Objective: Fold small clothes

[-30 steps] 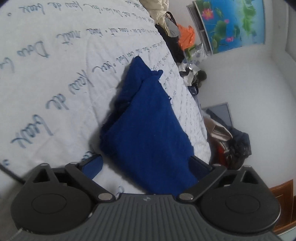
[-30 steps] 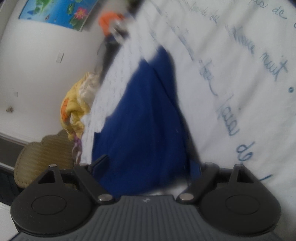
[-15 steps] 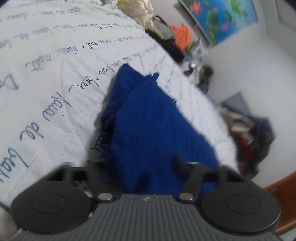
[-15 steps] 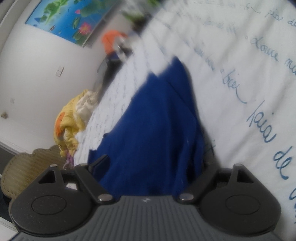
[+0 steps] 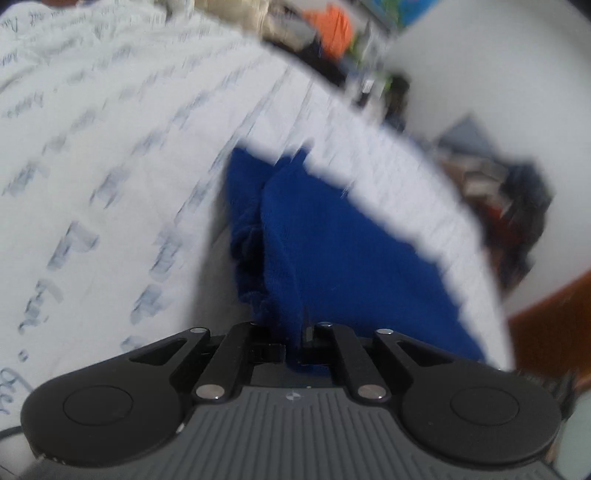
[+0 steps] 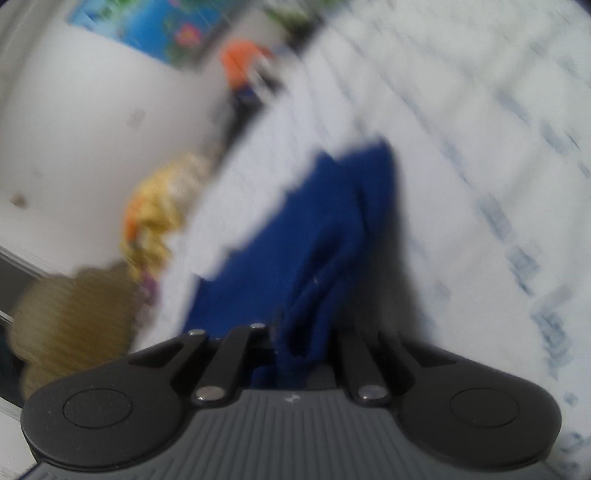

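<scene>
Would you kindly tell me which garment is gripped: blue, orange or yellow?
The blue knitted garment on the bed; both grippers pinch its near edge, while the others lie far off.

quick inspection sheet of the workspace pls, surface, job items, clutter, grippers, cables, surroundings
surface: white quilted bedspread printed with blue script
job's things: one blue garment lying on the bed, partly folded over itself, near edge bunched
clutter: nothing seen on the bed beside the garment
grippers: left gripper shut on the garment's near edge; right gripper closing, bunched blue cloth between its jaws
cables: nothing seen
surroundings: flower poster on a white wall, orange item, yellow bundle, dark pile beside the bed
</scene>
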Demonstrator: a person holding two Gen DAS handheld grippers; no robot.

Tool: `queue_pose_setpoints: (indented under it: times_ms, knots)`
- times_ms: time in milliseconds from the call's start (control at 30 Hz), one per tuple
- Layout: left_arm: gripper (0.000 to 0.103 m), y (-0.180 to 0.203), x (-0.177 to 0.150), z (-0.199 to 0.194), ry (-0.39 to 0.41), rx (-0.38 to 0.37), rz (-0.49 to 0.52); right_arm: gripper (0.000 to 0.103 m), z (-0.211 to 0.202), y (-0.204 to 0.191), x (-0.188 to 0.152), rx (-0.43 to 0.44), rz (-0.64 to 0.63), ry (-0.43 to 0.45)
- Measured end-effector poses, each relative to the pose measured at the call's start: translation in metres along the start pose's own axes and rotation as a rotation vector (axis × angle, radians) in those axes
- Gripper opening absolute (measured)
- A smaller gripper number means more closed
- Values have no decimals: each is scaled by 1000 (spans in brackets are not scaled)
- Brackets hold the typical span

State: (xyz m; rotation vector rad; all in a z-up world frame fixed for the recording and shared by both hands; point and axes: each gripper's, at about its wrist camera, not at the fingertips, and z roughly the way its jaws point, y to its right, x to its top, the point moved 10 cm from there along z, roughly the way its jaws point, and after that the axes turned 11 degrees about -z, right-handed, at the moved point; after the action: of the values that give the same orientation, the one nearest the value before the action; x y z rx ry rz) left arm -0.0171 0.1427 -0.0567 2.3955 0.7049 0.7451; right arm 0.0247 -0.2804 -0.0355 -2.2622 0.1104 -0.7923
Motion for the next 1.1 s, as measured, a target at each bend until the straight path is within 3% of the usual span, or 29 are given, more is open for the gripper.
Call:
queue_pose_setpoints:
  times_ms: [33,100,167,233,267,300,367,433,500,533,567,600,633,667,700,767,833,900,1000,1067,1100]
  knots:
    - [9,-12,-6,7,-32,31,-13,15,7,12,-9,-59,13,-34]
    - [18,-19,-1,-3,-3,23,-35,22,8,21,-14,-36,92,-62]
    - [30,-11,20,-26,99,32,11,51,-6,16,2,-42,73,-27]
    - [62,11,45,-42,200,30,101,77,-24,7,35,-95,-56,88]
    - [67,25,58,-43,251,44,153,81,-26,-1,53,-113,-125,131]
    - [72,39,71,-37,295,72,207,81,-21,-10,70,-116,-185,148]
    - [67,67,90,-9,347,124,321,80,7,-27,99,-111,-286,138]
    - [52,86,104,33,345,202,402,78,50,-34,119,-180,-391,95]
    - [37,97,113,78,300,283,449,56,92,-31,131,-297,-499,57]
    - [36,101,116,99,282,310,473,44,112,-27,134,-336,-539,23]
    - [30,98,117,119,266,347,505,38,129,-20,134,-373,-568,-9]
    - [11,92,117,136,250,376,527,33,145,-11,132,-418,-590,-39]
    - [11,93,120,139,302,396,572,24,151,-11,133,-435,-641,-6]
    - [11,94,123,138,338,422,593,10,154,-14,134,-422,-647,-7]
    - [11,94,126,131,372,416,572,10,150,-17,137,-407,-625,3]
    - [11,85,124,132,363,393,544,9,131,-25,142,-367,-619,104]
    - [11,78,115,139,401,423,607,9,141,-5,130,-414,-622,41]
    - [12,83,110,138,398,452,630,9,140,-1,125,-397,-649,104]
    - [25,92,108,118,403,445,619,19,129,-4,132,-426,-594,77]
    - [43,113,105,96,457,366,591,24,103,-14,140,-479,-557,160]
    - [58,123,102,93,465,319,583,25,92,-27,143,-450,-557,231]
